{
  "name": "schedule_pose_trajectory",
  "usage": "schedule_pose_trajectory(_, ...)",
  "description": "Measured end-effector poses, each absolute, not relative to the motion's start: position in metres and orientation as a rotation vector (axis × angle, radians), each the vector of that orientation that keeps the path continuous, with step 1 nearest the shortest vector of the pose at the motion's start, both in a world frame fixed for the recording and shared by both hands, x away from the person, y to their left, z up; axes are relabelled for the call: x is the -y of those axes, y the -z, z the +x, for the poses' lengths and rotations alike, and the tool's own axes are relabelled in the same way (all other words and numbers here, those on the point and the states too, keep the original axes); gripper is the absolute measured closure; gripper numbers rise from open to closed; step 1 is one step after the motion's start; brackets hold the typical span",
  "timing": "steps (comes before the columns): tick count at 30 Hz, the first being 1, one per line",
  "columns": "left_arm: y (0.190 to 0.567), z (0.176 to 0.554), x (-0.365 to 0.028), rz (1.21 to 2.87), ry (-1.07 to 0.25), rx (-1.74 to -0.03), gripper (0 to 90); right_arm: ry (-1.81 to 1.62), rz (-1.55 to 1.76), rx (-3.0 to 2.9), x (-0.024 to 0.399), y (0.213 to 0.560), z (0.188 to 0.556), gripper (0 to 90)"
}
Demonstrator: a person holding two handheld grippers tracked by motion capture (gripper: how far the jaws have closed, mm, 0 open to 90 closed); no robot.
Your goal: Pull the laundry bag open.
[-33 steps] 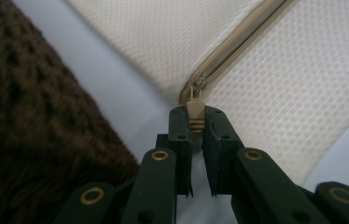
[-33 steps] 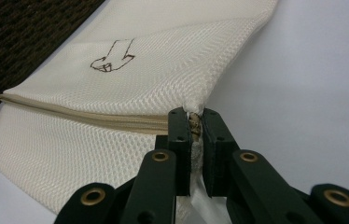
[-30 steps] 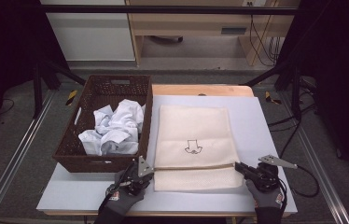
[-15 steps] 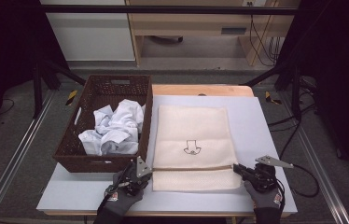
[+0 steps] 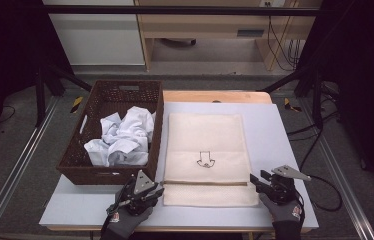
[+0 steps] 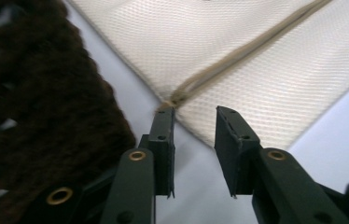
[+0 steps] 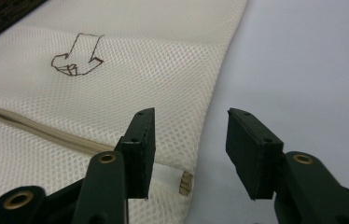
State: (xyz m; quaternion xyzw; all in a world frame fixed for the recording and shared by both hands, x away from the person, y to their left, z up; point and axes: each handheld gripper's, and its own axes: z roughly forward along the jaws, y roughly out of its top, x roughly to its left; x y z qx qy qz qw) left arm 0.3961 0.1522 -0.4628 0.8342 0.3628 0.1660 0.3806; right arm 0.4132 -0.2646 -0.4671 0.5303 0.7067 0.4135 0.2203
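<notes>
High view, left to right: your basket (image 5: 111,167) sits at the table's left, with crumpled white cloth (image 5: 122,137) heaped inside it. Just right of it lies the mesh bag (image 5: 206,140), flat on the table (image 5: 280,150), its long side running away from you and a small drawn arrow (image 5: 205,160) near its middle. A tan zip line (image 5: 205,183) crosses the bag close to your edge.

Your left gripper (image 5: 147,192) rests at the bag's near left corner, right beside the basket's front wall. In the left gripper view its jaws stand a little apart, having just been opening, and nothing is pinched between the left gripper (image 6: 193,119) pads; the zip's end (image 6: 172,99) lies just beyond the tip of one jaw, and the bag's corner (image 6: 256,79) spreads out past both (the dark weave of the basket (image 6: 37,116) fills the side).

Your right gripper (image 5: 257,181) sits at the bag's near right corner. In the right gripper view its jaws stand wide, also just opened; one jaw hangs over the bag's mesh (image 7: 130,79), the other over bare table (image 7: 303,70), with the bag's edge and a small tan tab (image 7: 185,183) between them, not clamped
</notes>
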Motion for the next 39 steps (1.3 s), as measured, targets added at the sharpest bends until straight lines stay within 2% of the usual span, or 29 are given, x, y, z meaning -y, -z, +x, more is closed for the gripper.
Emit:
schedule_pose_trajectory(3, 0.466, 0.393, -0.150, 2.118, -0.401, -0.928, 64.3, -1.111, 1.469, -1.978, 0.261, 0.469, 0.418, 55.5)
schedule_pose_trajectory(8, 0.479, 0.394, -0.141, 2.139, -0.353, -0.949, 66.1, -1.029, 1.500, -2.022, 0.256, 0.479, 0.431, 65.7)
schedule_pose_trajectory(13, 0.480, 0.394, -0.138, 2.139, -0.348, -0.976, 75.6, -0.989, 1.537, -2.048, 0.253, 0.482, 0.434, 79.6)
schedule_pose_trajectory(16, 0.480, 0.394, -0.136, 2.148, -0.336, -0.969, 83.5, -0.978, 1.548, -2.052, 0.251, 0.481, 0.434, 85.6)
schedule_pose_trajectory(18, 0.479, 0.395, -0.136, 2.154, -0.333, -0.965, 85.6, -0.976, 1.551, -2.050, 0.251, 0.480, 0.434, 87.4)
schedule_pose_trajectory(26, 0.476, 0.397, -0.140, 2.135, -0.357, -0.958, 86.2, -1.000, 1.554, -2.013, 0.252, 0.479, 0.433, 86.7)
schedule_pose_trajectory(31, 0.477, 0.395, -0.141, 2.113, -0.376, -0.935, 82.7, -1.007, 1.553, -2.013, 0.254, 0.481, 0.432, 82.1)
schedule_pose_trajectory(34, 0.468, 0.392, -0.145, 2.033, -0.375, -0.900, 74.9, -1.051, 1.531, -1.981, 0.257, 0.478, 0.428, 73.0)
schedule_pose_trajectory(35, 0.468, 0.392, -0.145, 2.033, -0.375, -0.900, 71.0, -1.051, 1.531, -1.981, 0.257, 0.478, 0.428, 73.0)
schedule_pose_trajectory(39, 0.465, 0.391, -0.144, 2.007, -0.378, -0.890, 66.0, -1.135, 1.509, -1.937, 0.260, 0.472, 0.424, 61.2)
